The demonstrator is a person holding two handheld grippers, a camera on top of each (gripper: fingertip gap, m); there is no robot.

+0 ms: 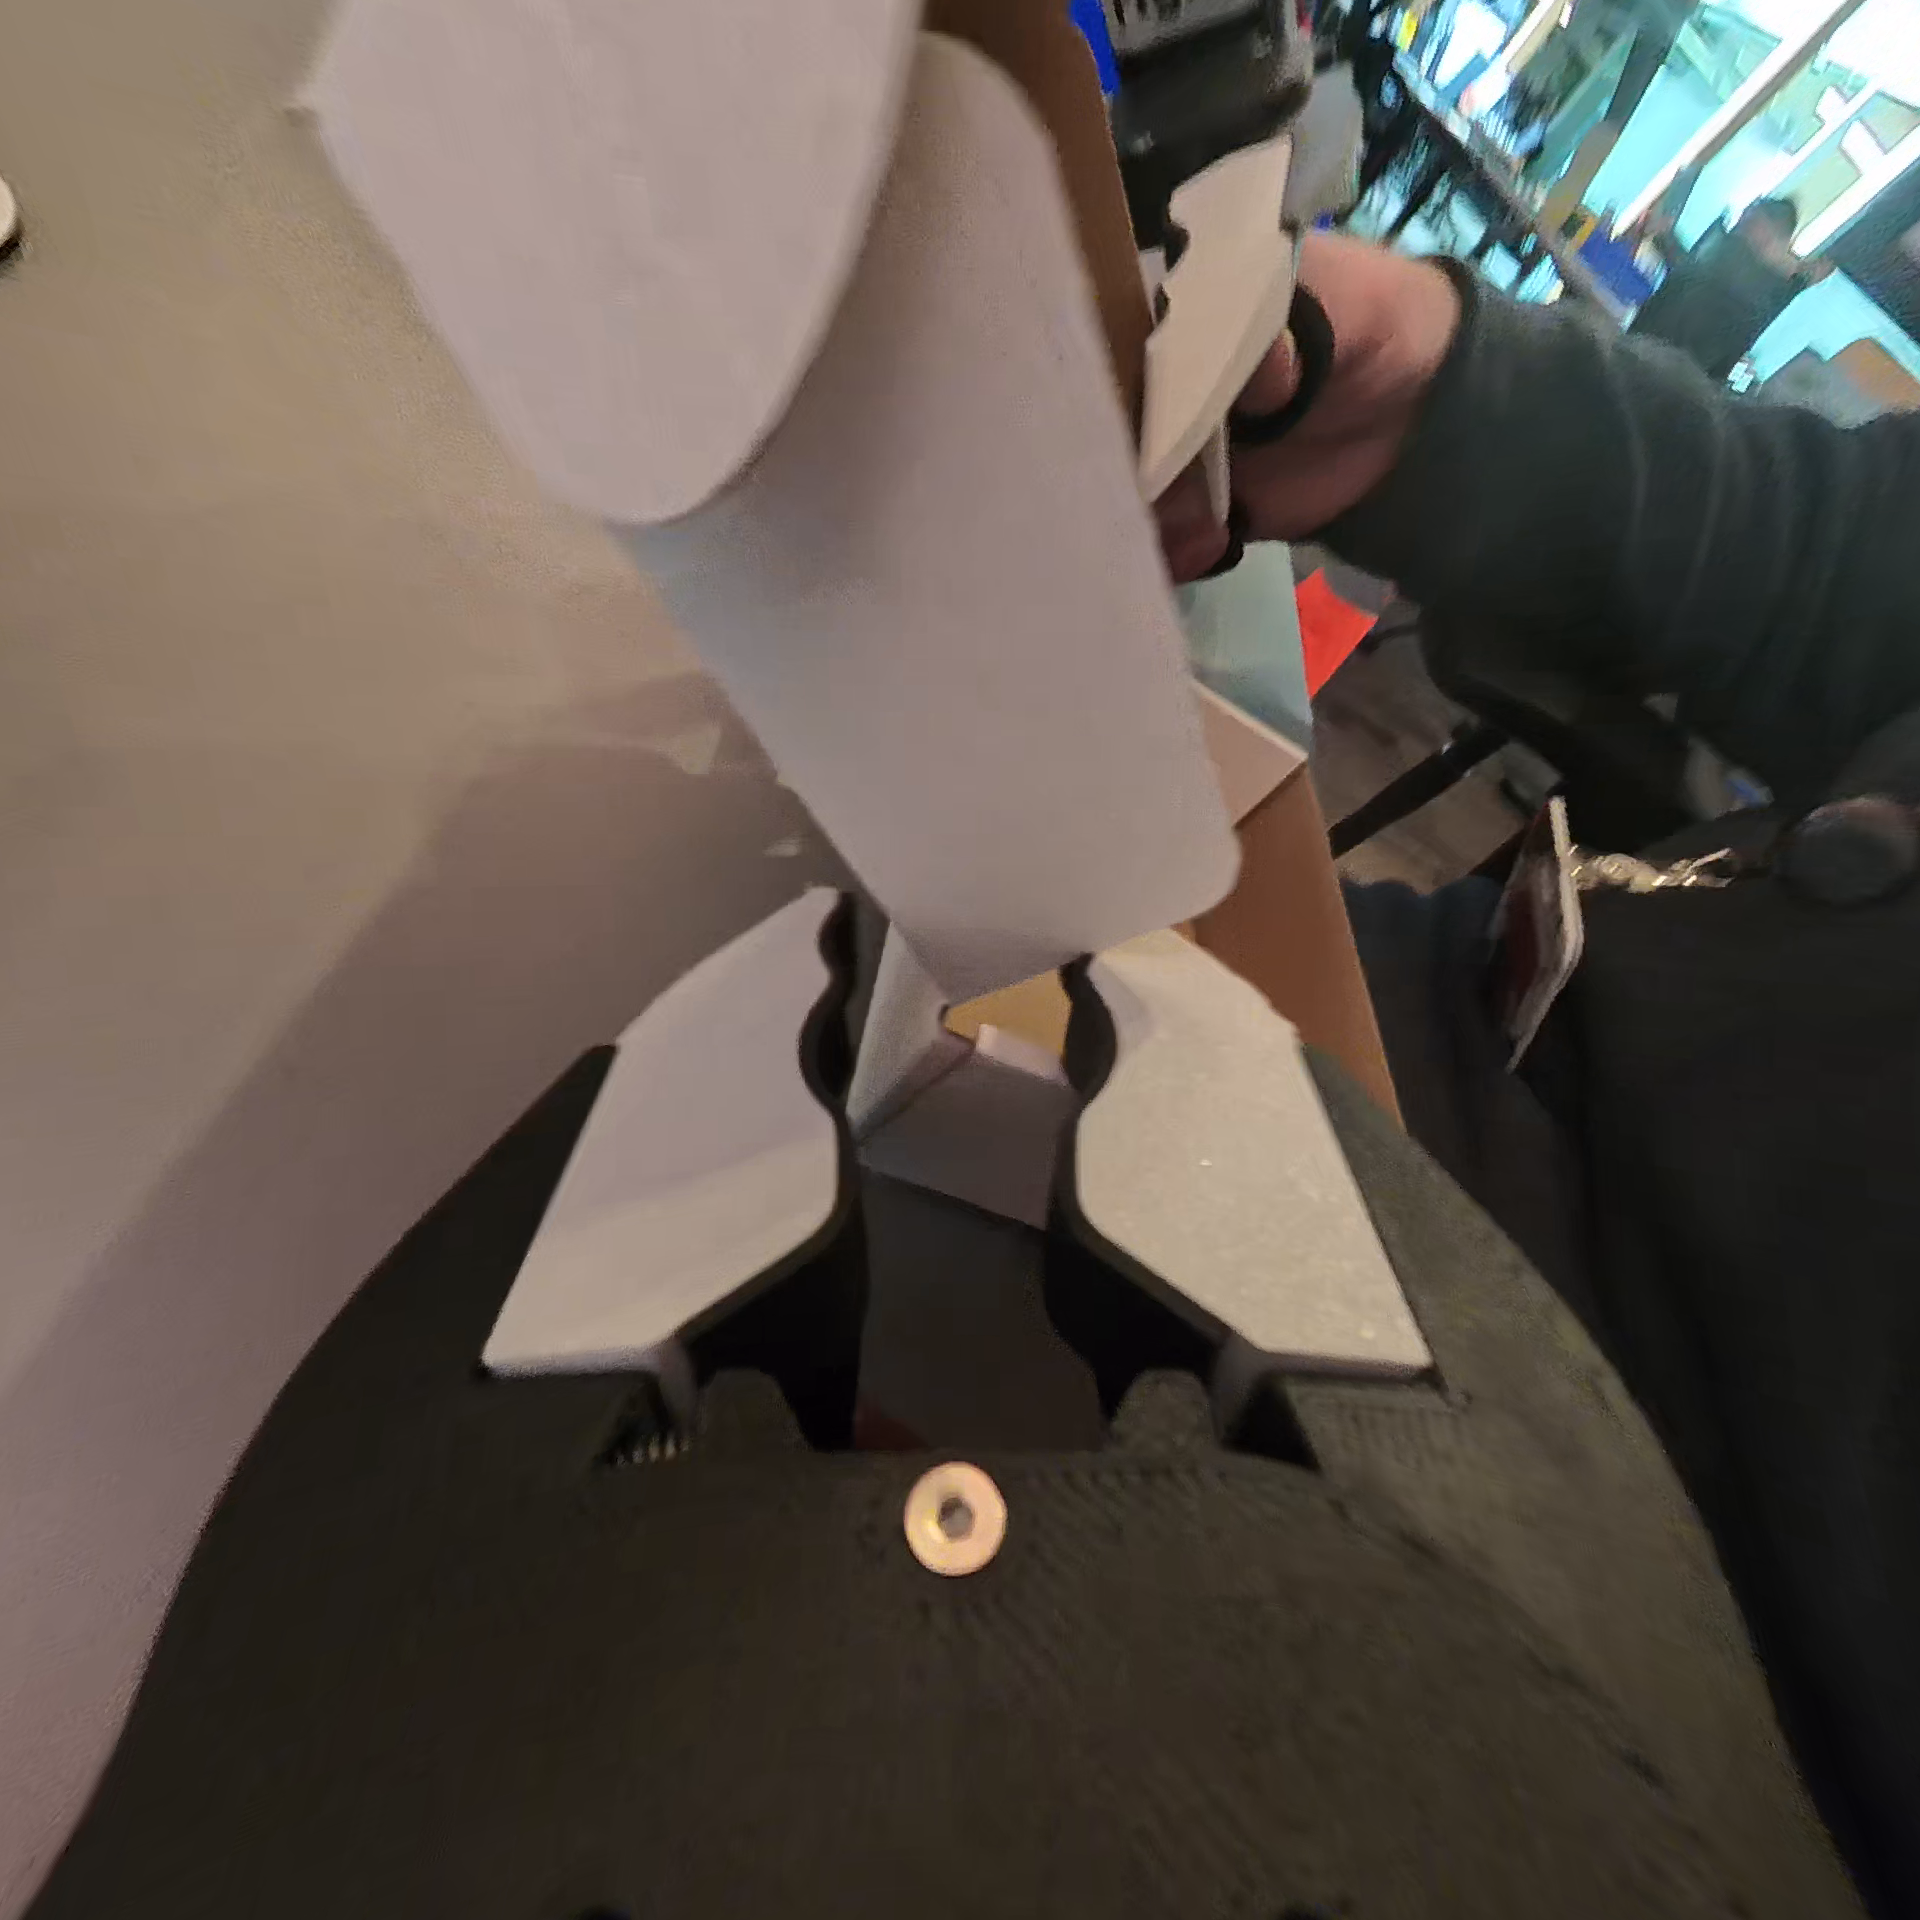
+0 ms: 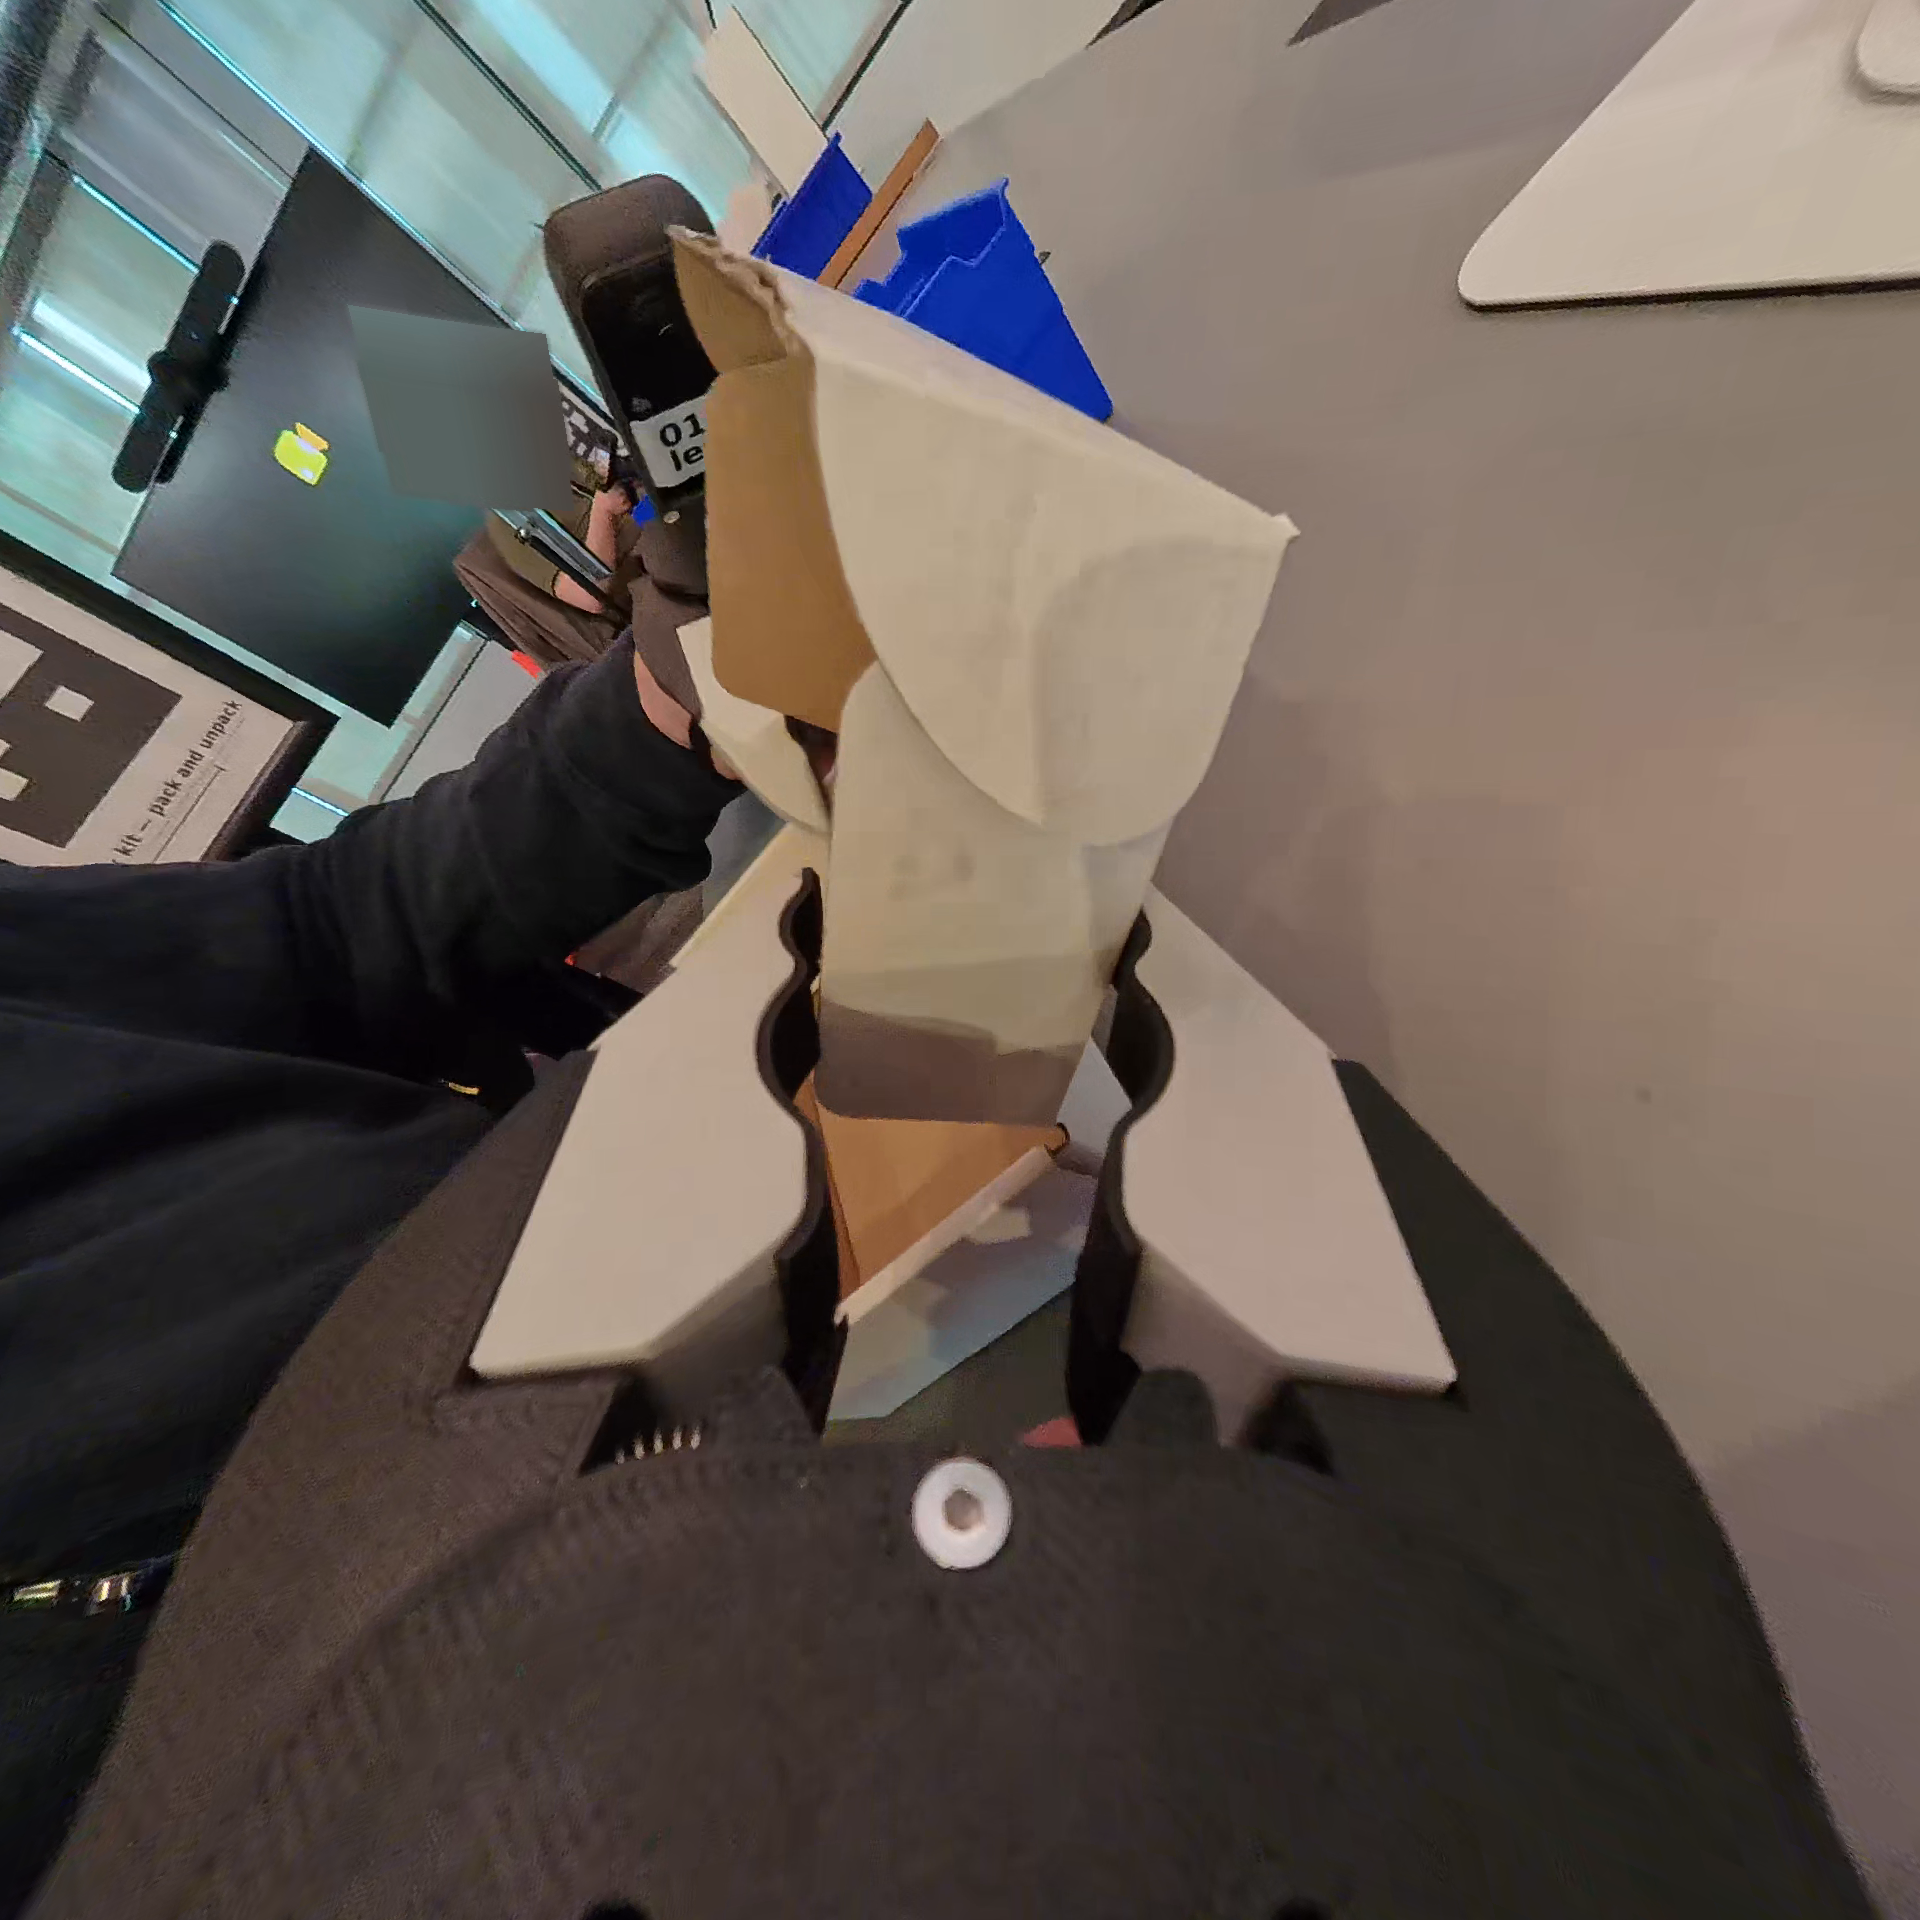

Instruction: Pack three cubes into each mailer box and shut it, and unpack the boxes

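White-outside, brown-inside cardboard mailer box [image 2: 997, 582]: both tools, left tool [image 1: 961, 1023] and right tool [image 2: 961, 997], clamping its flaps above the grey bench [image 2: 1558, 727], no cubes showing, packing stage being unclear

A pale grey table [image 2: 1558, 831] with a smooth, matt top fills the right side of the right wrist view. It also fills the left side of the left wrist view [image 1: 208, 727]. A flat white mat [image 2: 1714, 187] with a rounded corner and a thin dark edge lies on it near one side. A small rounded white thing [image 2: 1891, 52] rests on that mat, cut off by the frame. Farther along stand two blue bins [image 2: 997, 301], close together, with a brown cardboard strip [image 2: 883, 197] between them. At the left edge of the left wrist view sits another small thing [image 1: 8, 223], too cropped to identify.
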